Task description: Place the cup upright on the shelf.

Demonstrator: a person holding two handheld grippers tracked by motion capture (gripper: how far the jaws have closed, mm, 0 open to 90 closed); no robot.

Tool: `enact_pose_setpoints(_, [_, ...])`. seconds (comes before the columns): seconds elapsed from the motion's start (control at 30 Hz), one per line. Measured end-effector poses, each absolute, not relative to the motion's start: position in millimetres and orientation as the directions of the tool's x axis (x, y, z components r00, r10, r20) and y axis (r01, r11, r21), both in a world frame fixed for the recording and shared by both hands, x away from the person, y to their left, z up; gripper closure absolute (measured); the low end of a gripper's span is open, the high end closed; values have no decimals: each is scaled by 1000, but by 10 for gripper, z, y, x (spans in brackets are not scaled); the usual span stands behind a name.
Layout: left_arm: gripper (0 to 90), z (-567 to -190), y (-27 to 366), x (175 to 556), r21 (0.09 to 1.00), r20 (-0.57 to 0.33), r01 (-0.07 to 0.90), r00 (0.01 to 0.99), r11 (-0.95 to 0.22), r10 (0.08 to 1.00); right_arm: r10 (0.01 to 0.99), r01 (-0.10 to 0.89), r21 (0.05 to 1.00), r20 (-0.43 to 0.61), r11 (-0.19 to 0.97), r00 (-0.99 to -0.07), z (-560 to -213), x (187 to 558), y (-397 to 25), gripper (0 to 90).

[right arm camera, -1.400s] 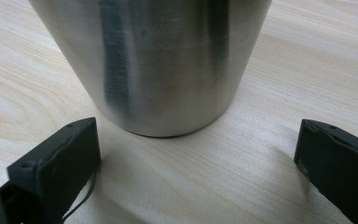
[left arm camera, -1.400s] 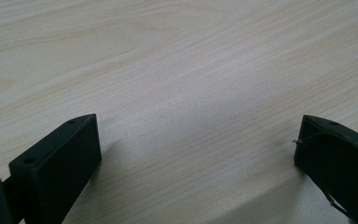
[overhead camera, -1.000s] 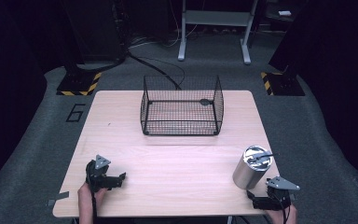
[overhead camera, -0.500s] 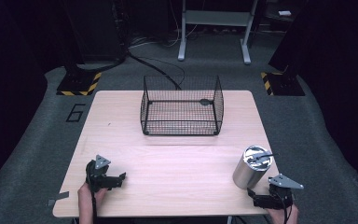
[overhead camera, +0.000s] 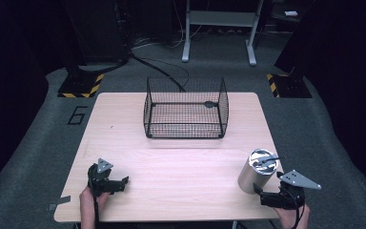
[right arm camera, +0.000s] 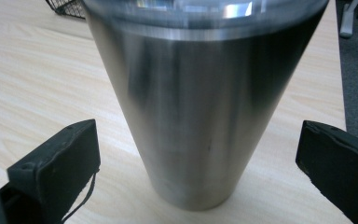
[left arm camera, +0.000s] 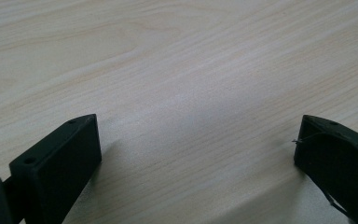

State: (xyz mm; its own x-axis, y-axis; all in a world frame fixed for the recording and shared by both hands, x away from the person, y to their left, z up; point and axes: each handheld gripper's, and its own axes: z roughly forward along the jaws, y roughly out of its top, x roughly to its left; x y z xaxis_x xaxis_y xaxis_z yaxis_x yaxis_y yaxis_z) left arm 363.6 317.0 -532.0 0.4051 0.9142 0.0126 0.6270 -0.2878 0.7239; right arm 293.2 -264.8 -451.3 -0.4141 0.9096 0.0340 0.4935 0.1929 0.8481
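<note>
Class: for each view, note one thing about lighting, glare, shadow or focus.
High view: table lit, surrounding floor dark. Left gripper view: soft shadow on the wood between the left gripper jaws. Right gripper view: steel cup shows streaky reflections, its top rim blurred; right gripper jaws sharper.

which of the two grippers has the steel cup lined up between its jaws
The right gripper: its open jaws flank the steel cup without touching it. The left gripper is also open but points at bare table.
</note>
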Motion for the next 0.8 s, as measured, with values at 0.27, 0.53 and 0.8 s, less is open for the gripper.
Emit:
enact_pose_setpoints(0.27, [4, -5320, 3169, 3635, 724, 12, 627, 405, -287, 914, 911, 477, 856, 17, 200, -412, -4340, 3029, -2575, 0])
enact_pose_setpoints(0.53, [4, -5320, 3169, 3635, 724, 13, 627, 405, -288, 914, 917, 477, 862, 36, 173, -397, -4297, 3125, -2540, 0])
enact_pose_setpoints(0.8, [4, -5320, 3169, 3635, 724, 12, 627, 405, -287, 914, 917, 468, 869, 45, 160, -397, -4261, 3206, -2500, 0])
